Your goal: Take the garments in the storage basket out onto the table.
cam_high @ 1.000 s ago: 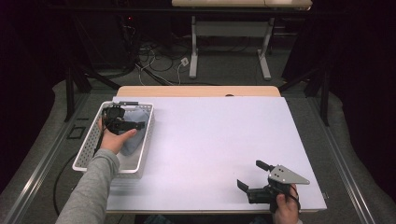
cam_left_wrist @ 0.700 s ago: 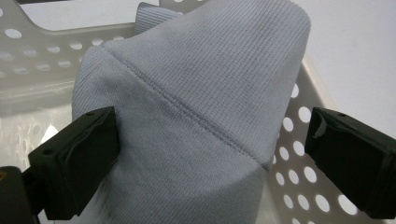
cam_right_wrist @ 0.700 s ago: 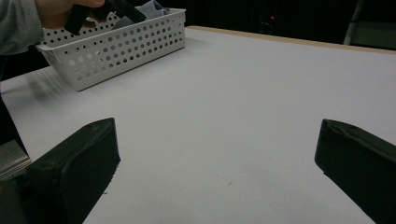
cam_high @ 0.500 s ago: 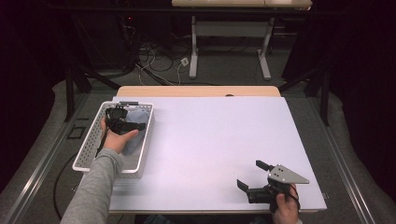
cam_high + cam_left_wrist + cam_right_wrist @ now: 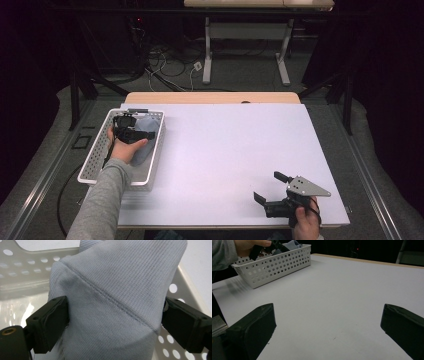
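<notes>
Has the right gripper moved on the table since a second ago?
No. The right gripper sits at the same spot near the table's front right corner as before, jaws open and empty.

Pale blue-grey ribbed cloth (image 5: pixel 117 302); white perforated basket (image 5: pixel 100 160) (round holes); white table (image 5: pixel 235 160).

A pale blue-grey cloth (image 5: pixel 117 302) of fine ribbed knit is seen bunched in a white perforated basket (image 5: pixel 95 160) at the left side of the table. A double-stitched seam is seen running diagonally across its raised fold. The fold is pressed from both sides, and the rest of the cloth is heaped toward the basket's far end.
</notes>
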Available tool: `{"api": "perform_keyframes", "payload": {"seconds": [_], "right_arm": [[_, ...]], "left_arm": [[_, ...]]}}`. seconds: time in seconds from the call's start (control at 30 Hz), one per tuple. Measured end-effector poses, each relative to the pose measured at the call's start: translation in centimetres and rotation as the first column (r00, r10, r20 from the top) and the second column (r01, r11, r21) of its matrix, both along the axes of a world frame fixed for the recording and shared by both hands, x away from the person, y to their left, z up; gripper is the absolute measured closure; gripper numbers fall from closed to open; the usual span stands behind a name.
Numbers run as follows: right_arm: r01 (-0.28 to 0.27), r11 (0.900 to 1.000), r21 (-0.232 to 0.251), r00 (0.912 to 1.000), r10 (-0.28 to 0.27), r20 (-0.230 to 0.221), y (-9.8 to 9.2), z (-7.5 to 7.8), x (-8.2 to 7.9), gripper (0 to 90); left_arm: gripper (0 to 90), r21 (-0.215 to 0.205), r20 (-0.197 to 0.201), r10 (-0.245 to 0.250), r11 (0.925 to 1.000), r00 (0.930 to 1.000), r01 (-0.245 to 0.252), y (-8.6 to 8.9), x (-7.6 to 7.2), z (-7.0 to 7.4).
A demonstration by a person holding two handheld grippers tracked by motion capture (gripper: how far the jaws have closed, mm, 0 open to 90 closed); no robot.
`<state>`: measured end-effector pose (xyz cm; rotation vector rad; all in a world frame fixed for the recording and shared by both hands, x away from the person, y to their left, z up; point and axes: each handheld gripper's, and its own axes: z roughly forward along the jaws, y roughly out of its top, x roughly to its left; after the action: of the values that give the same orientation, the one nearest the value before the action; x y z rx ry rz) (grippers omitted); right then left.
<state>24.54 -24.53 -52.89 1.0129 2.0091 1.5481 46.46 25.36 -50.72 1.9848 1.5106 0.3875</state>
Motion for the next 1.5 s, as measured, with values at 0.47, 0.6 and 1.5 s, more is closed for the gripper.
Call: {"api": "perform_keyframes", "payload": {"seconds": [0.47,0.6,1.5], "right_arm": [[-0.001,1.0,-0.002,1.0,0.001,0.0,0.0,-0.1,0.1,0.0],[-0.001,1.0,-0.001,1.0,0.001,0.0,0.0,-0.1,0.1,0.0],[-0.011,1.0,0.0,0.9999,0.011,0.0,0.0,-0.1,0.2,0.8]], "left_arm": [[13.6,0.019,-0.016,-0.009,0.9998,0.9998,0.01,-0.3,0.2,-0.6],[15.9,0.008,-0.025,-0.009,0.9999,0.9996,0.009,-0.4,0.1,-0.6],[38.8,-0.095,-0.044,0.0,0.9955,0.9991,-0.004,0.8,-0.2,-0.5]]}}
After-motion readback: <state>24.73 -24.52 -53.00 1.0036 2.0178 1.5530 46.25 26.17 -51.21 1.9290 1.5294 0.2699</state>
